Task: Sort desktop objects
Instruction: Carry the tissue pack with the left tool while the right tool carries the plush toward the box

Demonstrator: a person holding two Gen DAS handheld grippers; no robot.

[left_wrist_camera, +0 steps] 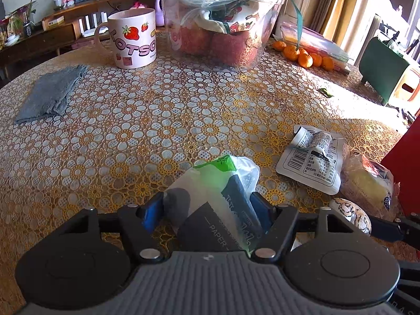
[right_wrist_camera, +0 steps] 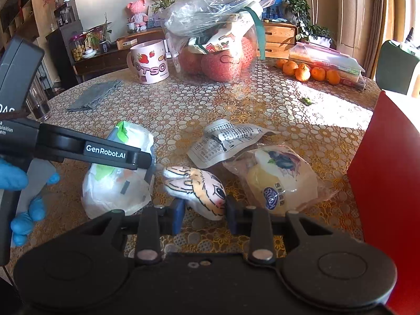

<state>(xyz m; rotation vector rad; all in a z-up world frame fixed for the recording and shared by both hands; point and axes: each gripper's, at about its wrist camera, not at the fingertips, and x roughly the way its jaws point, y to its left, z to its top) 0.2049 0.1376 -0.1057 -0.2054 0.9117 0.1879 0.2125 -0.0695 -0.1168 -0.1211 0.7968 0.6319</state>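
Observation:
My left gripper (left_wrist_camera: 207, 212) is shut on a white and green tissue pack (left_wrist_camera: 218, 183), which rests low over the table; the pack also shows in the right wrist view (right_wrist_camera: 118, 183) under the left gripper's arm. My right gripper (right_wrist_camera: 202, 214) has its jaws closed around a tiger-striped plush toy (right_wrist_camera: 199, 186), also seen in the left wrist view (left_wrist_camera: 351, 214). A flat white printed pouch (right_wrist_camera: 223, 141) and a bagged yellow pastry (right_wrist_camera: 281, 181) lie just beyond the toy.
A strawberry mug (left_wrist_camera: 134, 39), a grey cloth (left_wrist_camera: 50, 94), a clear tub of fruit and bags (left_wrist_camera: 223, 29), several tangerines (right_wrist_camera: 307, 72) and a red box (right_wrist_camera: 388, 183) at the right stand on the lace-covered table (left_wrist_camera: 157, 120).

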